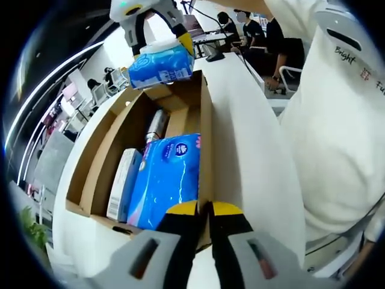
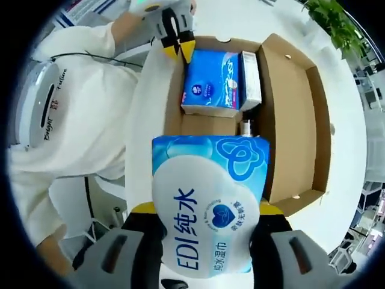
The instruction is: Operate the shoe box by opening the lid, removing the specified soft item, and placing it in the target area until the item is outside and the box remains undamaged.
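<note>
**Wipes pack lifted clear of the open box**

The right tongs (image 2: 204,211) pinch a soft blue wipes pack (image 2: 207,198), one yellow-tipped jaw on each side of it. In the right gripper view the pack fills the foreground and hides part of the near end of the open box (image 2: 289,120) beyond it. The left gripper view shows the same pack (image 1: 161,65) from afar, held by the right tongs (image 1: 159,30) above the far end of the box (image 1: 108,150), apart from the cardboard.

The left tongs (image 1: 204,211) are pressed together on the box's side wall at its near corner; the right gripper view shows them (image 2: 178,45) at the far corner of the box, a hand behind them.

Inside the box, just ahead of the left tongs, lies a blue tissue pack (image 1: 165,180), with a white carton (image 1: 123,183) beside it and a dark tube (image 1: 155,126) further on. The right gripper view shows the tissue pack (image 2: 210,81) and carton (image 2: 251,78) clearly, but the tube (image 2: 245,126) is mostly hidden by the held pack.

The box stands on a white table (image 1: 240,138). A person's white sleeve (image 1: 337,120) crowds the side of the left gripper view, its lettering cut off. A plant (image 2: 334,24) sits at the edge of the right gripper view.
</note>
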Demonstrator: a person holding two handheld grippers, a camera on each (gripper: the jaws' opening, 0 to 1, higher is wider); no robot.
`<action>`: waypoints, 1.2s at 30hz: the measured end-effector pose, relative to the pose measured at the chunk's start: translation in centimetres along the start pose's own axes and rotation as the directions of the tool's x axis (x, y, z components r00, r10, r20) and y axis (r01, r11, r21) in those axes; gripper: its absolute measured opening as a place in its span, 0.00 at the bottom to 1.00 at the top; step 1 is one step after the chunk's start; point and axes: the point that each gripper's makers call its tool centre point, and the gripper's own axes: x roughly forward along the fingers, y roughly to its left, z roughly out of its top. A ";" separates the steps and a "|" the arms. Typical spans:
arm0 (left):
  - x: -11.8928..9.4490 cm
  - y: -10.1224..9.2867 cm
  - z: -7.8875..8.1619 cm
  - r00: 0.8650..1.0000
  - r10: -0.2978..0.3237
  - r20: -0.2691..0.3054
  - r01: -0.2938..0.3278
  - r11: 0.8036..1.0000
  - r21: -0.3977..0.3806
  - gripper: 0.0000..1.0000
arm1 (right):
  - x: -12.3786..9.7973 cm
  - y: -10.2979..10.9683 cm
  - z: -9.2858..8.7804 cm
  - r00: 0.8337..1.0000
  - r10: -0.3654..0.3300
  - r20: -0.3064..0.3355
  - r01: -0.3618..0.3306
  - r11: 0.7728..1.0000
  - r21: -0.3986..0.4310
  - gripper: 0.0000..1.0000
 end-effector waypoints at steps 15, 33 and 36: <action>0.0 0.0 0.1 1.000 -0.001 0.001 0.001 1.000 -0.002 0.06 | 0.1 -0.7 -3.0 0.999 -0.032 0.016 0.032 0.999 0.044 0.56; 0.1 0.0 0.1 1.000 0.001 -0.001 -0.001 1.000 -0.005 0.06 | 0.3 0.0 -6.0 0.999 -0.036 0.021 0.035 0.999 0.033 0.56; 0.1 0.0 0.1 1.000 0.001 -0.001 -0.001 1.000 -0.005 0.06 | 0.3 -0.2 -6.6 0.999 -0.028 0.022 0.027 0.998 0.062 0.56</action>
